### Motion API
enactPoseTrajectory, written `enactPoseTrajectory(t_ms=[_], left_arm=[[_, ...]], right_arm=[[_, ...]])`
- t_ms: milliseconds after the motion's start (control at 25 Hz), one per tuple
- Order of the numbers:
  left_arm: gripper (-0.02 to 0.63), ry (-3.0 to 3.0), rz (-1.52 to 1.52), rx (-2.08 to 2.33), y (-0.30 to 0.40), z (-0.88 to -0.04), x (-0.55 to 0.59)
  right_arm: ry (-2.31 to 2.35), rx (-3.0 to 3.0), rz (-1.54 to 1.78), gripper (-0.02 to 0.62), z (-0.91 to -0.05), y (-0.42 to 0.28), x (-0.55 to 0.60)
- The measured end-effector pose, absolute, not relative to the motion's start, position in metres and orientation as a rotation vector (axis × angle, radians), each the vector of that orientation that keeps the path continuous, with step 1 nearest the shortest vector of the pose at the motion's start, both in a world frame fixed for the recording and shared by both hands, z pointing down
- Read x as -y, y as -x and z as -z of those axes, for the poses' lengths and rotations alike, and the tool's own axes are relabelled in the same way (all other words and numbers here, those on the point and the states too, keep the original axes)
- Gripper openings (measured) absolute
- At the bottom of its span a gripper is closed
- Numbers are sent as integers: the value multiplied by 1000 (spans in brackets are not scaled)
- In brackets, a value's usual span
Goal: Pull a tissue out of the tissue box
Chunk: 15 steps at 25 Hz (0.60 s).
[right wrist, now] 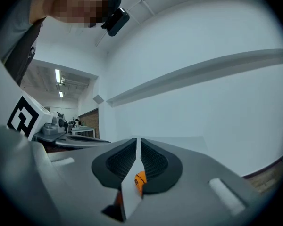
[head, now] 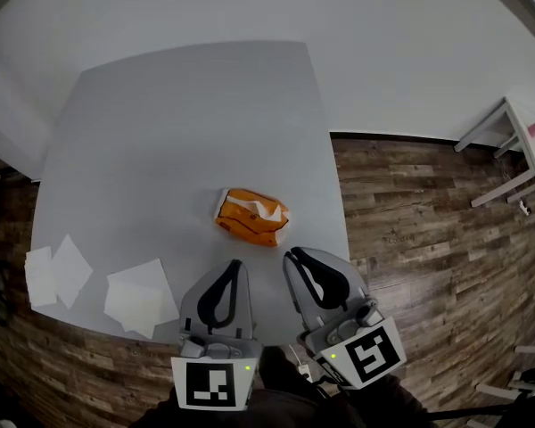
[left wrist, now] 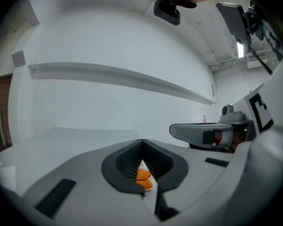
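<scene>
Clenched tip to tip on the left gripper (head: 235,264), with nothing between the jaws. Parted by a narrow slit on the right gripper (head: 291,255), gripping nothing; white sliver in that slit, tissue or surface (head: 178,132) unclear. Just ahead of both, toward the surface's near edge: the orange tissue box (head: 251,217), white tissue (head: 267,210) poking from its top. Only in the head view: loose tissues (head: 134,300) lying well to the left. In each gripper view, merely a scrap of orange past the jaws.

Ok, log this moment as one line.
tissue pack: on table, tissue poking out | left gripper: shut, empty | right gripper: slightly open, empty
</scene>
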<state>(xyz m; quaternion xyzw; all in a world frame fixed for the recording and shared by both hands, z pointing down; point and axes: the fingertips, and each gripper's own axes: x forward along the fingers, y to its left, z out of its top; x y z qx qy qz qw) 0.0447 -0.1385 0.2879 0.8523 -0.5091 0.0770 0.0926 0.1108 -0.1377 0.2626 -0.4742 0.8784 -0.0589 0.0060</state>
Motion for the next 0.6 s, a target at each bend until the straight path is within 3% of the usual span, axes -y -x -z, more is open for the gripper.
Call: enactPoseTrajectory(t_ms=[600], left_arm=[[0, -2435, -273, 1532, -45, -323, 171]], right_arm=[[1510, -3009, 3, 72, -322, -88, 192]])
